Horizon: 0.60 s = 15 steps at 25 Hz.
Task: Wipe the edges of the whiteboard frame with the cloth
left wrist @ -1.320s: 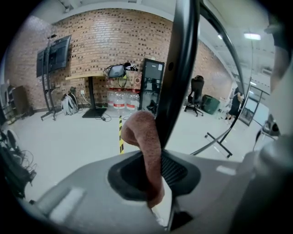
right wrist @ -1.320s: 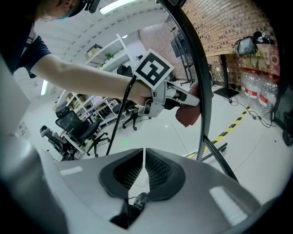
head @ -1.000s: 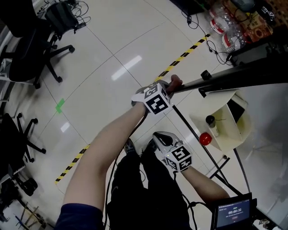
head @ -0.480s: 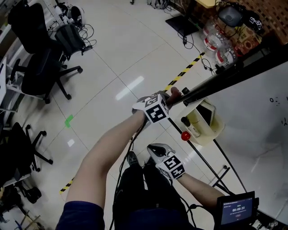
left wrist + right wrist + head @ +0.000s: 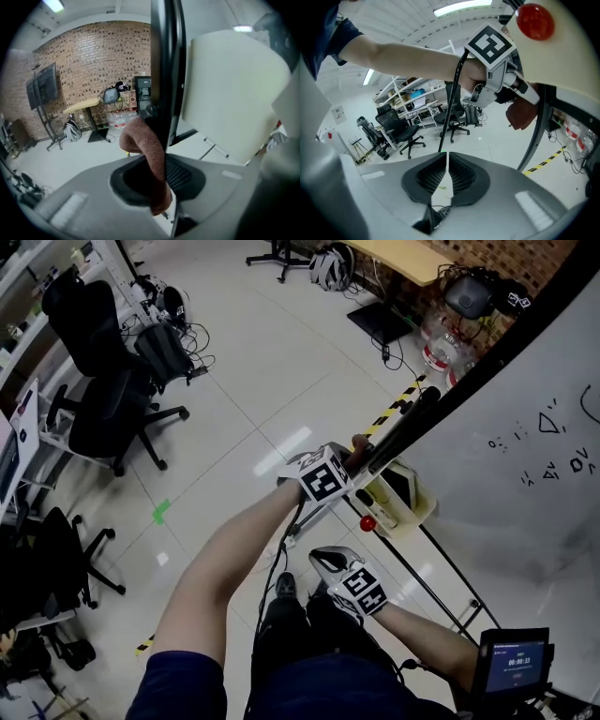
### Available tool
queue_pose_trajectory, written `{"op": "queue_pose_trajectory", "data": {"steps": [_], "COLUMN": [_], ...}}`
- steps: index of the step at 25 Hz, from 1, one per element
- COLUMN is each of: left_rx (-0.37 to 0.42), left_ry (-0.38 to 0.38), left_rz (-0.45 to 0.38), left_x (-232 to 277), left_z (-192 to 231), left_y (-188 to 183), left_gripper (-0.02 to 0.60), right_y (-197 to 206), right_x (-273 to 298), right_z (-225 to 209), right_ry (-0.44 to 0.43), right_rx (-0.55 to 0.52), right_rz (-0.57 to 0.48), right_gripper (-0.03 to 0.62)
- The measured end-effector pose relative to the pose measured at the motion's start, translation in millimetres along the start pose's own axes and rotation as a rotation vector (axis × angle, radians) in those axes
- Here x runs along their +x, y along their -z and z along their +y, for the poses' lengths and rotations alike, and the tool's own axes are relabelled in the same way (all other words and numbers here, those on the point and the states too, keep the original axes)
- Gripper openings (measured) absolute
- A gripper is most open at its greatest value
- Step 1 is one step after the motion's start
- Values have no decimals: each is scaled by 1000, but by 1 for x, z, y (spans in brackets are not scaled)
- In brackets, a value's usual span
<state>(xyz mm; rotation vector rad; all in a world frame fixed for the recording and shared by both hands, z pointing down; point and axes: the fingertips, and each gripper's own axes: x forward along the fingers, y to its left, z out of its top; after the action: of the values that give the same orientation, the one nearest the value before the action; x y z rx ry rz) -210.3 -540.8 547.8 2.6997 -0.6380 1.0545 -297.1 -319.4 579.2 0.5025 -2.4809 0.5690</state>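
Rust-brown cloth (image 5: pixel 151 154) is pinched between the pads of the left gripper (image 5: pixel 157 177). Its free end folds against the black whiteboard frame (image 5: pixel 164 65), which runs straight up from the jaws. In the head view that gripper sits on the frame's edge, just above a cream tray (image 5: pixel 420 504) with a round red thing (image 5: pixel 367 523) beside it. The right gripper (image 5: pixel 446 174), lower and nearer the person's body, has its jaws closed together on nothing, apart from the board.
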Motion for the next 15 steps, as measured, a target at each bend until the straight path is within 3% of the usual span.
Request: {"op": "queue_pose_trajectory", "data": {"steps": [2,6,10,12,15], "left_rx": [-90,-316,-477,-448,-228], "left_ry": [44,259,285,258,208], "left_rz": [30,7,-69,-71,-2], "left_x": [-4,-17,-30,-35,-43], "left_z": [-1,-14,6,12,4], "left_y": [3,-9,-23,-28,-35], "left_gripper": [72,72,71,71,72], "right_y": [-11,-43,-62,-67,-76], "right_x": [-4,-11,-19,-24,-33], "right_z": [-1,3,12,14,14], "right_ry": [4,18,30,39,65], "right_rx": [-14,-20,-27,-34,-36], "right_rz": [-8,-56,-75,-75,-75], "right_gripper": [21,21,21,21,21]}}
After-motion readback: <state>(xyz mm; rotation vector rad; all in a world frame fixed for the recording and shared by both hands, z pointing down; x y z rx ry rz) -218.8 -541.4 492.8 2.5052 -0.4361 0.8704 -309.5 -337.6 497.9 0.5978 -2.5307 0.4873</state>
